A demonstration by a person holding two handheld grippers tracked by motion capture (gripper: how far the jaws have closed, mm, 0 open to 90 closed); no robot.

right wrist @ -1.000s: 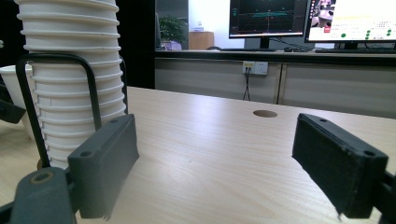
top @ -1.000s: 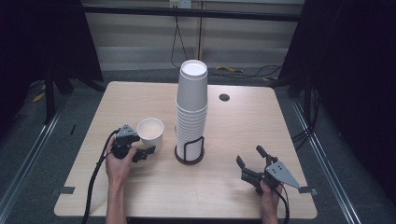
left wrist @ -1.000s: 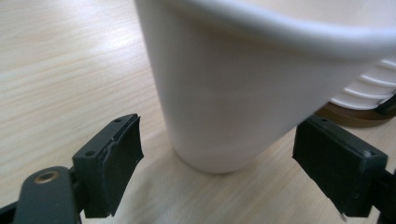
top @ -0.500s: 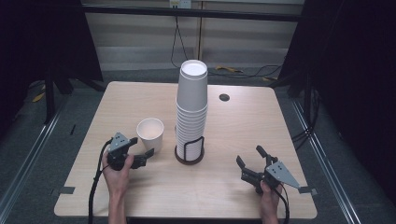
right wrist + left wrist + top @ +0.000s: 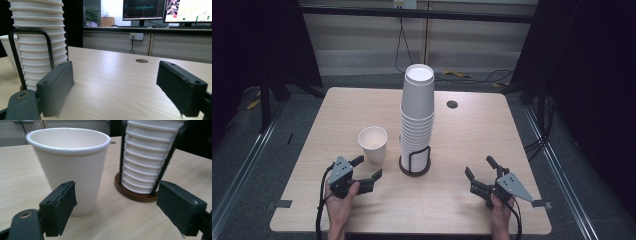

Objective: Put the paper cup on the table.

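Observation:
A single white paper cup stands upright on the wooden table, just left of a tall stack of white cups in a dark wire holder. My left gripper lies near the front left, a little short of the single cup, open and holding nothing. In the left gripper view the cup stands ahead beyond the left jaw, with the stack to the right. My right gripper rests open at the front right, pointing toward the stack.
A round cable hole sits in the table behind the stack. Bare tabletop lies between the two grippers. Monitors stand on a desk far beyond the table. Dark curtains and floor rails flank the table.
My left gripper has drawn back from the single cup toward the table's near edge, with the cup left standing in place. The right gripper has stayed still.

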